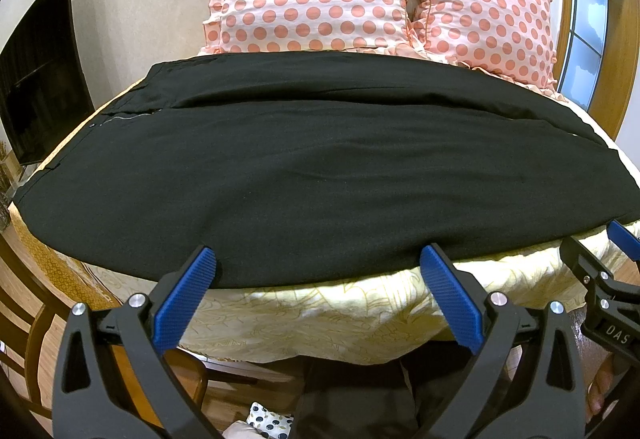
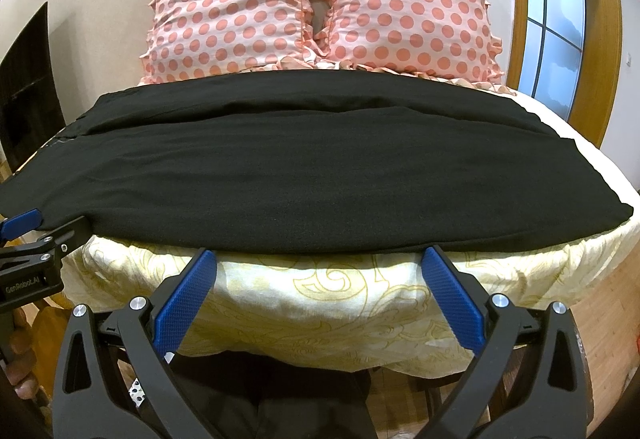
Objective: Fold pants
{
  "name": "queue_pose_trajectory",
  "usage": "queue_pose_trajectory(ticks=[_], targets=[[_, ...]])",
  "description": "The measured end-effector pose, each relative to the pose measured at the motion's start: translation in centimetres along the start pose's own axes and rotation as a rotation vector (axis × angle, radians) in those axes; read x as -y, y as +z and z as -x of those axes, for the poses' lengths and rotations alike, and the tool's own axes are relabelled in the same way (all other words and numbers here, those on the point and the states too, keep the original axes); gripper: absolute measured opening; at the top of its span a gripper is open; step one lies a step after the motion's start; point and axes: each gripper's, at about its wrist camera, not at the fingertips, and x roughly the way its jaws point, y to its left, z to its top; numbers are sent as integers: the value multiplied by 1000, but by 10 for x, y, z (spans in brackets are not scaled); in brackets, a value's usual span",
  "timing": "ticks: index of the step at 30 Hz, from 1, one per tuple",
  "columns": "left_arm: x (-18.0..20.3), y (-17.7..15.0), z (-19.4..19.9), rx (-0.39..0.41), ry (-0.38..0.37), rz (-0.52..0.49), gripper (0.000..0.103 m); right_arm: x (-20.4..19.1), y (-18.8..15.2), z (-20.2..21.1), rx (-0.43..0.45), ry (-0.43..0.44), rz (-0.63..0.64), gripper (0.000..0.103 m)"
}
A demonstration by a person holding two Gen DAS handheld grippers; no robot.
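Black pants lie flat and crosswise on the bed, with the waist and zipper at the left and the legs running right. My left gripper is open, its blue fingertips at the pants' near edge with nothing between them. In the right wrist view the same pants stretch across the bed. There my right gripper is open too, tips just under the near hem. Each gripper shows at the edge of the other's view.
A yellow patterned sheet hangs over the bed's front edge. Two pink polka-dot pillows lean at the head. A dark TV stands at the left, a wood-framed window at the right, and a wooden chair at the lower left.
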Motion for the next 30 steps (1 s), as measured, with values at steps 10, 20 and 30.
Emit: queue_pose_trajectory(ticks=[10,20,30], targets=[[-8,6,2,-30,-30,-23,101,47,10,24,67,150,-86,102],[-40,60,21,107,32,35,101,150,95,17,146,-32,-228,102],[-56,152,-35,117,133,49,101,228,204,-115,-28,-210,-358,102]])
